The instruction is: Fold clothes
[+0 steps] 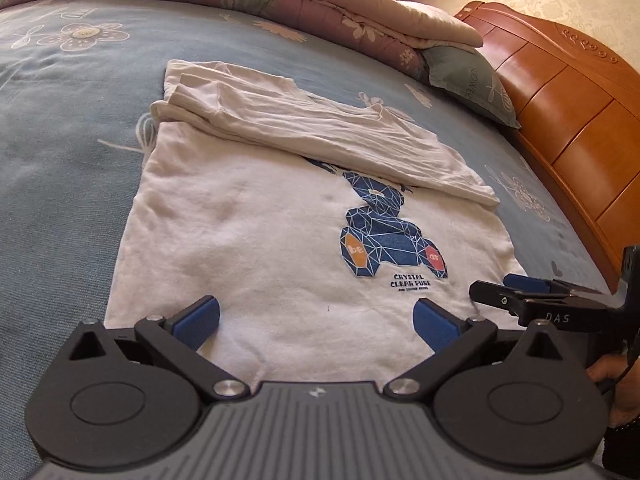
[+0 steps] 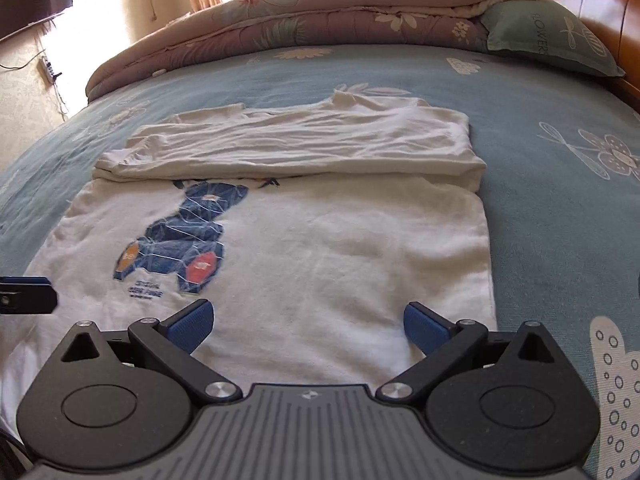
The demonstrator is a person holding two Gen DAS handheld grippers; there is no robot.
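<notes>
In the left wrist view the left gripper point(image 1: 316, 322) stands wide open over the near hem of the white T-shirt point(image 1: 248, 240), its blue pads point(image 1: 198, 322) spread far apart and holding nothing; whether the pads brush the cloth cannot be told from this angle. The T-shirt lies flat in the middle of the bed point(image 1: 60, 160), its far part folded back toward the bear print point(image 1: 386, 232); the right gripper point(image 1: 516, 292) enters from the right edge by the shirt's near right corner, too side-on here to judge its jaws; a hand point(image 1: 612, 376) grips its handle; the wooden headboard point(image 1: 568, 112) runs along the bed's right edge.

In the right wrist view the right gripper point(image 2: 308, 326) is likewise spread wide and empty above the shirt's near hem point(image 2: 320, 264); the left gripper's tip point(image 2: 26, 294) shows at the left edge; a folded quilt point(image 2: 280, 28) and a pillow point(image 2: 548, 36) lie along the bed's far edge.
</notes>
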